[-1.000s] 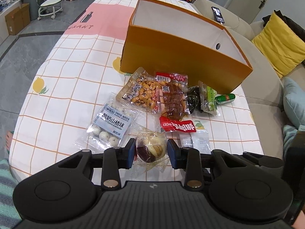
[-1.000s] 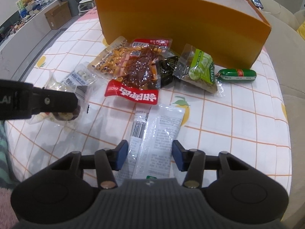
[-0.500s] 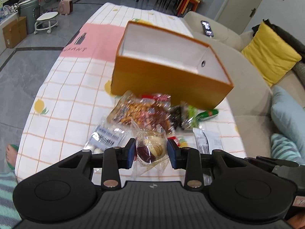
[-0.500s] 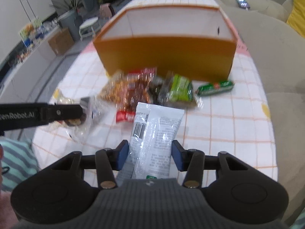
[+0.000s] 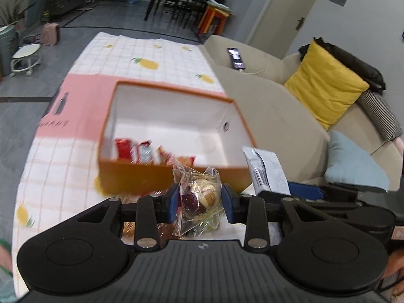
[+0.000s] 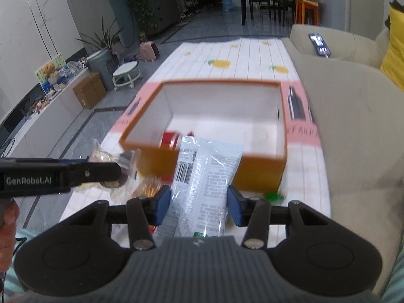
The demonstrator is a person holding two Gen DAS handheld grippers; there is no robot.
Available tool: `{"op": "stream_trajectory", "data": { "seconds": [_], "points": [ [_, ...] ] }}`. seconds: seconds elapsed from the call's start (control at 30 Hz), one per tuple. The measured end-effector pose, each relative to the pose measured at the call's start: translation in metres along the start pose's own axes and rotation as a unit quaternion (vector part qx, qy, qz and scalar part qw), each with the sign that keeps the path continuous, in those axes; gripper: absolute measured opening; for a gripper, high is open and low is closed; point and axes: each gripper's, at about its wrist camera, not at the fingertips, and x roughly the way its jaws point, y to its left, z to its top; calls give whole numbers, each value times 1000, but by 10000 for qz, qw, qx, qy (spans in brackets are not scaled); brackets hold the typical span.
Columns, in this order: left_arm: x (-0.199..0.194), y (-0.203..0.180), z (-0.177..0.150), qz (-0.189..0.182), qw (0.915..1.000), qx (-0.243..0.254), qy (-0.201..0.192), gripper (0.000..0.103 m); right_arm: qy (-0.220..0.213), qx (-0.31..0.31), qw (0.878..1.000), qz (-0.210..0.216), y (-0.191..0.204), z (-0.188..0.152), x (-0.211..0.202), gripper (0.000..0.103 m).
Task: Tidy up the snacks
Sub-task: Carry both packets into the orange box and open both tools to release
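Now left gripper (image 5: 200,199) clamps clear pastry packet (image 5: 199,194); right gripper (image 6: 198,205) clamps white pouch (image 6: 202,184); orange box (image 6: 260,174) beyond.

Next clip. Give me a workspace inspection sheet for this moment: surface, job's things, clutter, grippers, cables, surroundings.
Surface: table under a checked lemon-print cloth.
Job's things: open orange box with red packets inside; more snacks on the cloth below the grippers, blurred.
Clutter: nothing seen.
Grippers: left gripper shut on a clear-wrapped pastry; right gripper shut on a white snack packet.
Cables: white charging lead at the phone on the sofa.
Surroundings: yellow cushion, dining chairs, plants.
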Motion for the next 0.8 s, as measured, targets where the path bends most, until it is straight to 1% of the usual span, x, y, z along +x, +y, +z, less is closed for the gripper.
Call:
{"op": "stream_trajectory", "data": {
  "seconds": [0.07, 0.2, 0.3, 0.4, 0.5, 0.6, 0.8],
  "points": [
    [10, -3, 16, -25, 10000, 49, 3, 39, -91, -71, 9999, -60, -5, 18, 3, 47],
    [29, -7, 42, 2, 9998, 207, 31, 39, -172, -71, 9998, -19, -17, 54, 18, 47],
    [48, -5, 60, -47, 9998, 183, 114, 39, -127, -245, 9994, -192, -23, 74, 41, 47],
    [69, 0, 72, 109, 9995, 224, 215, 39, 42, -351, 9990, -288, -31, 88, 72, 47],
    [92, 7, 80, 241, 9987, 267, 357, 39, 207, -480, 9978, -409, -34, 94, 102, 47],
    [119, 15, 86, 317, 9976, 289, 544, 39, 484, -612, 9958, -469, -37, 96, 133, 47],
    [164, 31, 86, 372, 9948, 341, 882, 39, 1020, -927, 9886, -603, -37, 87, 179, 47]
  ]
}}
